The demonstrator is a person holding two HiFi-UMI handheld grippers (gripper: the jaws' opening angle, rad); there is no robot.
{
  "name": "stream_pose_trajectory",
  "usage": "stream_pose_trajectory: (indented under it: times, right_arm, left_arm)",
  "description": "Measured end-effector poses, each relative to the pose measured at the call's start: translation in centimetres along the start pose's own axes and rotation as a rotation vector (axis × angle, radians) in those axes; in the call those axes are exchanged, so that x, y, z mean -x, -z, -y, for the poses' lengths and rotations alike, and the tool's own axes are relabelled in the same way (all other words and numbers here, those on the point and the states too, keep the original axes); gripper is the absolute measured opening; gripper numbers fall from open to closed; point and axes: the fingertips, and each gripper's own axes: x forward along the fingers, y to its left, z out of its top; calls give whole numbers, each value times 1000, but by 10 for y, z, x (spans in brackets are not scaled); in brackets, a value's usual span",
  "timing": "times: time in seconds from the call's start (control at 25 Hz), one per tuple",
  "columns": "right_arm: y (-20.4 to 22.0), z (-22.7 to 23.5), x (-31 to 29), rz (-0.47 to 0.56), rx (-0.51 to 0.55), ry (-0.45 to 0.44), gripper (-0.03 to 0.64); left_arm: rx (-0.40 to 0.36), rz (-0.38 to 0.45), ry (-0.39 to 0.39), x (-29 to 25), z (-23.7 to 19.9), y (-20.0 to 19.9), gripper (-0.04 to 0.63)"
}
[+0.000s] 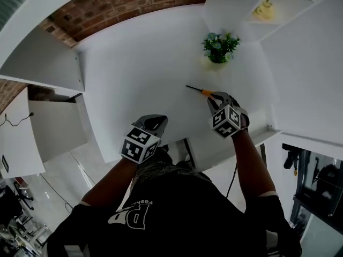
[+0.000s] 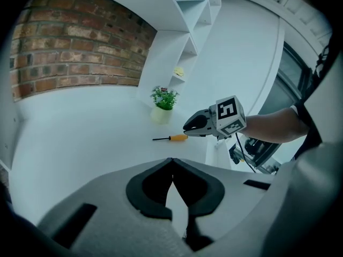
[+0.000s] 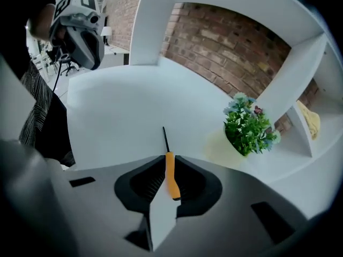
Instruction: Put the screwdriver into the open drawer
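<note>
Dark shirt (image 1: 177, 208) of the person is recorded nearest the lens, at the bottom of the head view. At far left the open drawer (image 1: 56, 127) is seen, well apart from the tool. Next, the left gripper (image 1: 154, 121) is held at the near edge of the white table (image 1: 139, 63), jaws together with nothing between them. Further right, the screwdriver (image 1: 198, 90) is laid on the table, its orange handle pinched between the jaws of the right gripper (image 1: 216, 97). Beyond it a potted plant (image 1: 218, 47) is noted.
</note>
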Motion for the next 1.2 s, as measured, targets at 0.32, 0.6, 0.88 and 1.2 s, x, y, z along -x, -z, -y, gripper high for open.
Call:
stream_pose_trajectory:
  times: [0.32, 0.6, 0.88, 1.2]
  right_arm:
    - [9, -1, -42, -117, 120, -61, 67]
    - [19, -2, -61, -204, 170, -108, 82]
    - [23, -4, -72, -245, 216, -170, 91]
    - [17, -6, -72, -257, 241, -231, 89]
  left_arm:
    - [35, -21, 0, 0, -15, 14, 17]
    - [57, -25, 10, -1, -18, 21, 17]
    - [80, -13, 5, 0, -17, 27, 17]
    - [90, 1, -12, 6, -12, 30, 17]
